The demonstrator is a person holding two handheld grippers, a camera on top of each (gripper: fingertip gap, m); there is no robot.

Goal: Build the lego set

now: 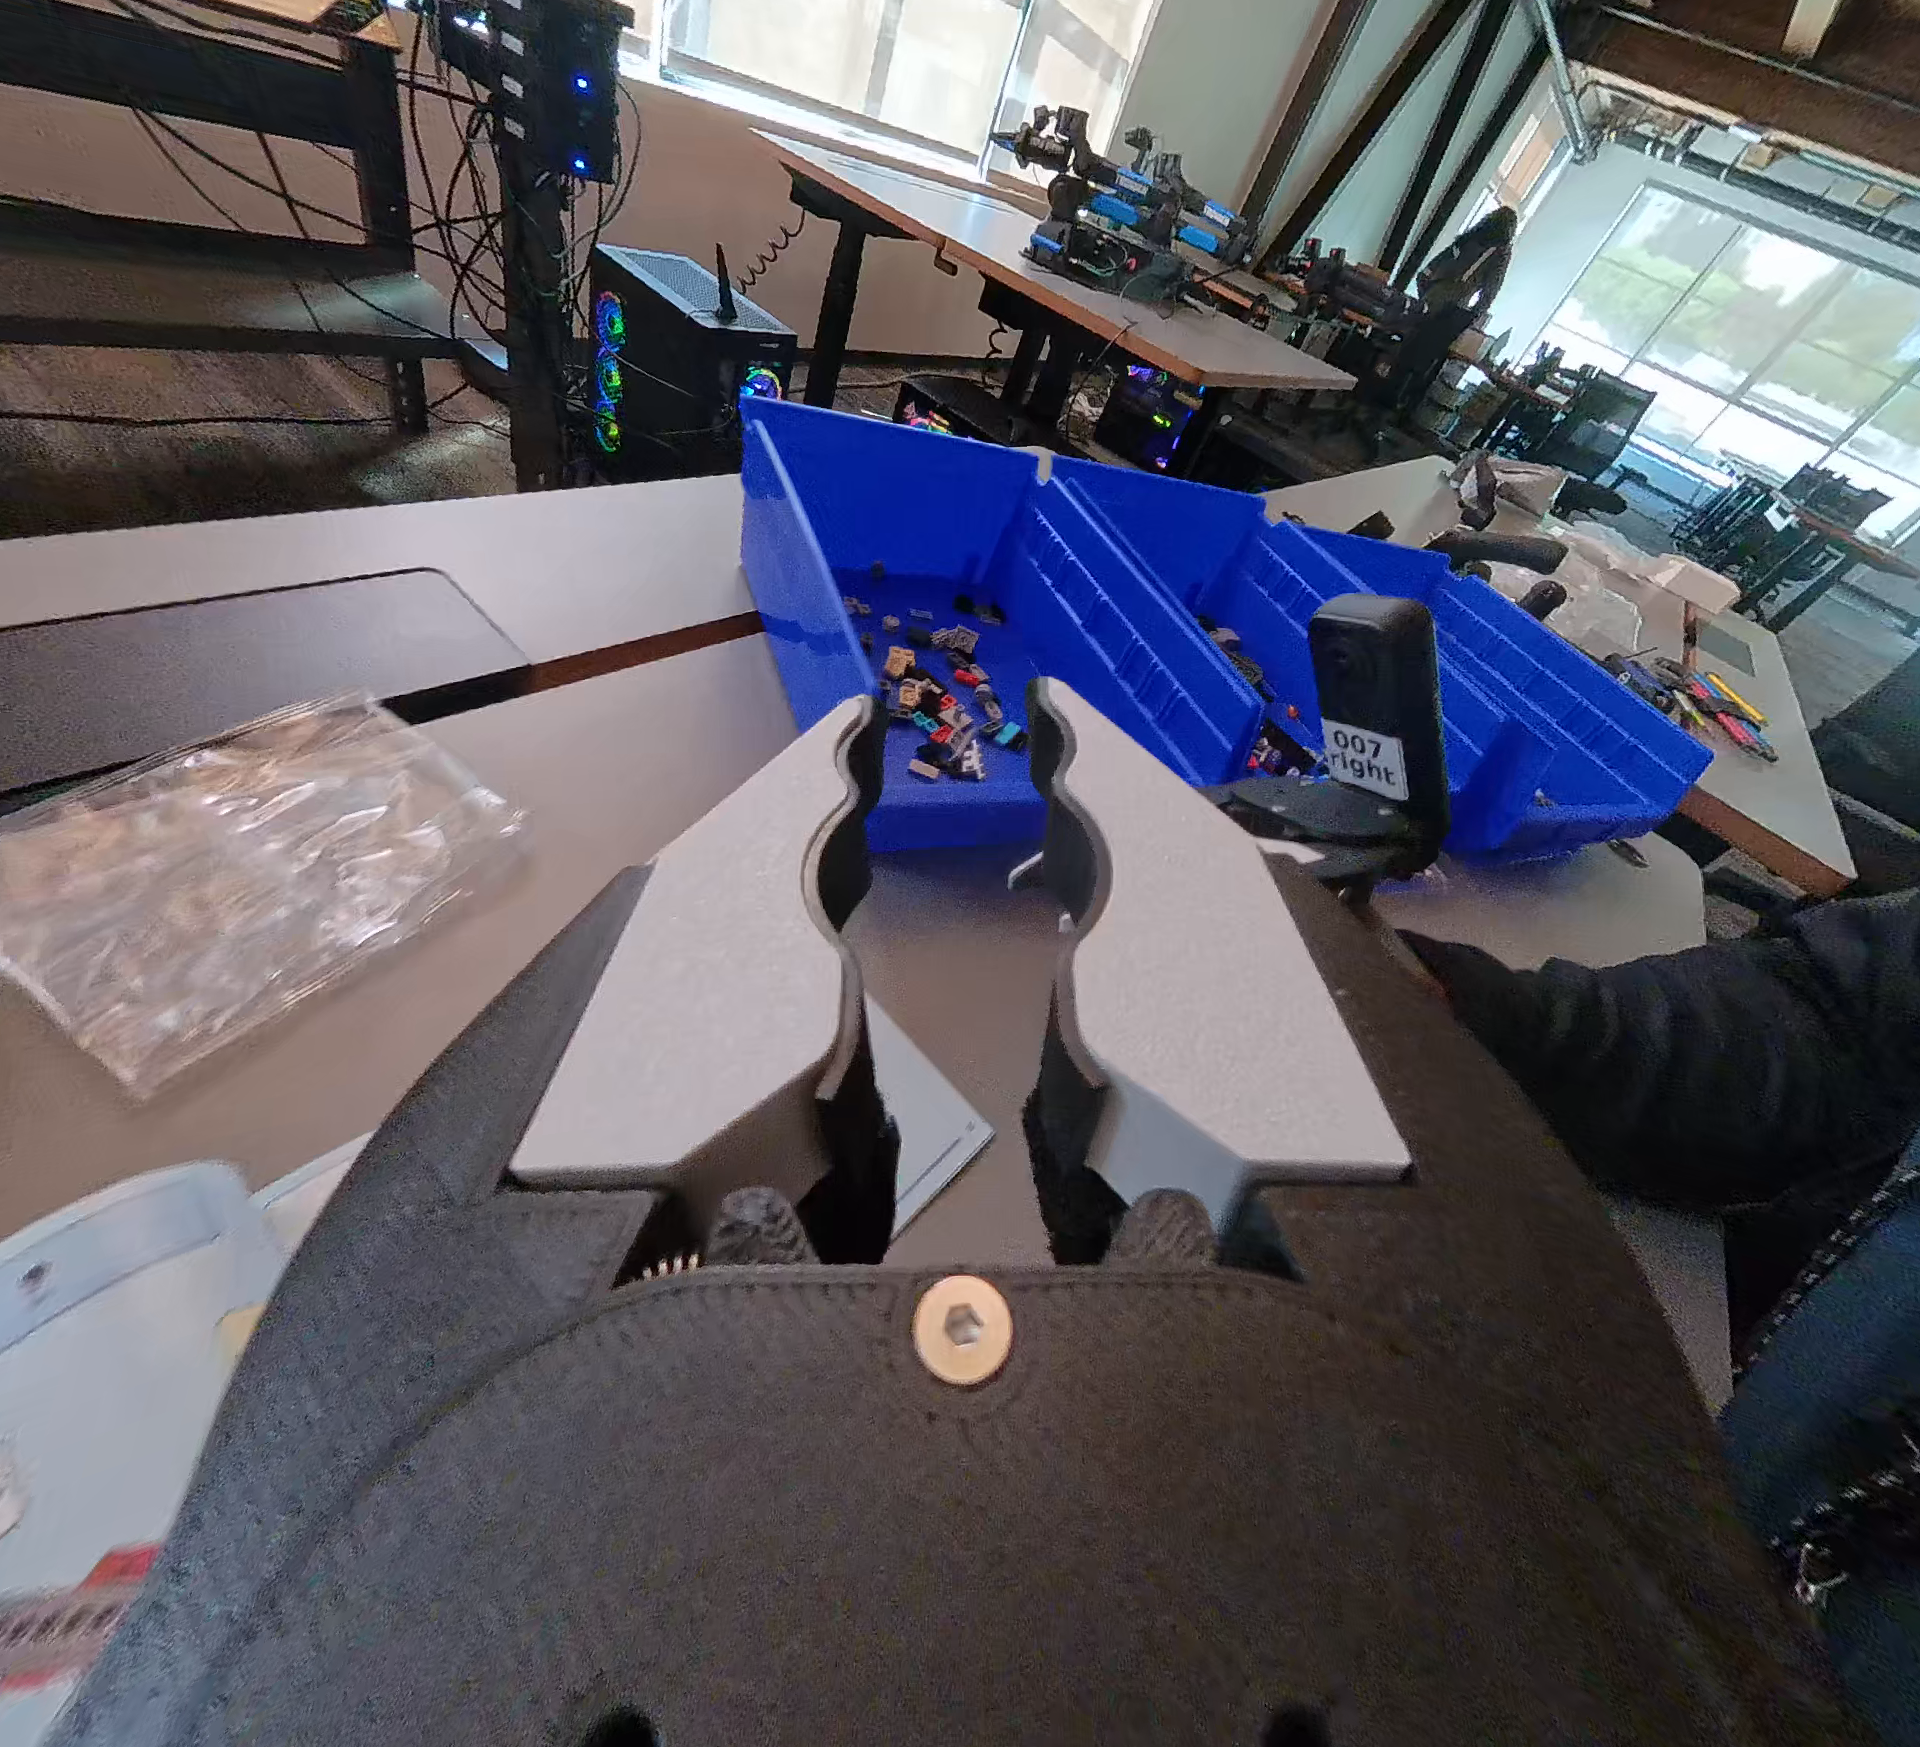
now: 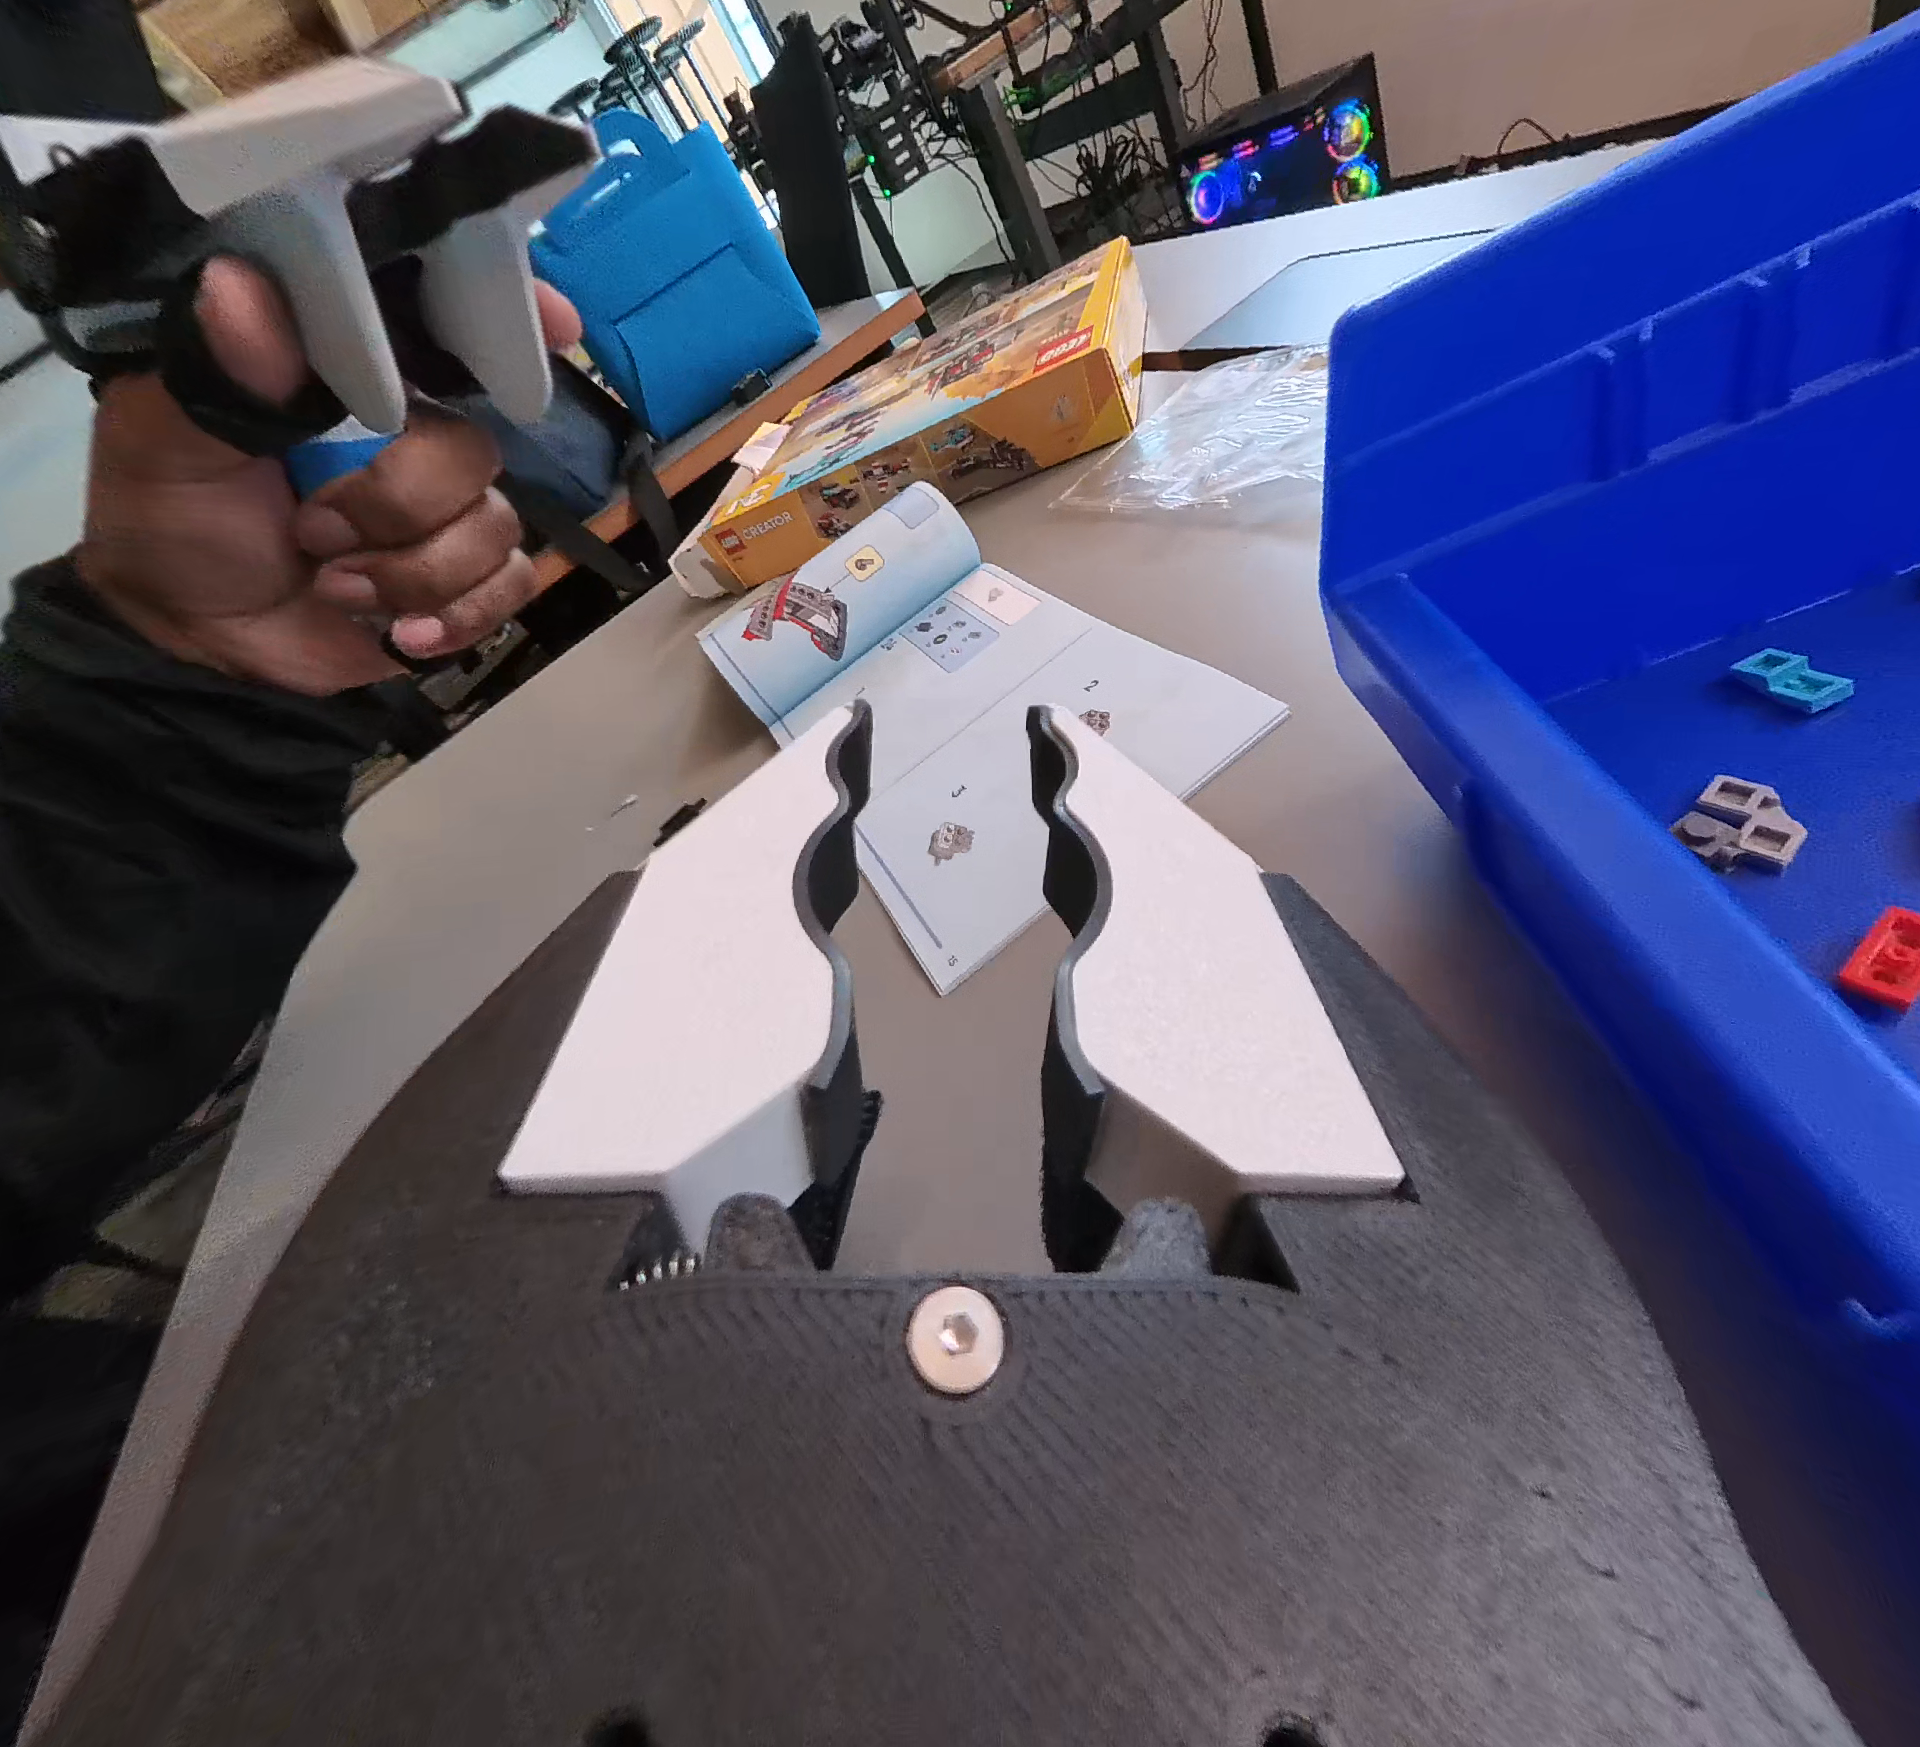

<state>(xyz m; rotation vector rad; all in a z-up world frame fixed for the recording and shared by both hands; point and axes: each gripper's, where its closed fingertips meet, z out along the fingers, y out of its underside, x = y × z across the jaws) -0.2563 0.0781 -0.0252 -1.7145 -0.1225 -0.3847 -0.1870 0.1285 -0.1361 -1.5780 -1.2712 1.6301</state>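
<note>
My left gripper [image 1: 951, 710] is open and empty, held above the table and pointing at the near blue bin [image 1: 894, 492], which holds several small loose bricks [image 1: 940, 695]. My right gripper [image 2: 948, 726] is open and empty, low over the open instruction booklet [image 2: 1039, 669]. The blue bin [image 2: 1558, 575] stands to its right with a teal piece [image 2: 1792, 681], a grey piece [image 2: 1740, 824] and a red piece [image 2: 1886, 959] inside. The left gripper also shows in the right wrist view [image 2: 457, 170], raised in a hand. The right gripper's camera unit [image 1: 1371, 689] shows in the left wrist view.
A yellow set box [image 2: 935, 419] lies beyond the booklet. Clear plastic bags [image 1: 239, 866] lie on the grey table [image 1: 623, 762] at left. A second blue bin [image 1: 1507, 689] stands to the right of the first. A person's dark sleeve [image 1: 1662, 1053] is at right. The gap from one gripper's tips to the other's is roughly 15 centimeters. My left tips are about 25 centimeters from the grey piece [image 2: 1740, 824], my right tips only 12 centimeters.
</note>
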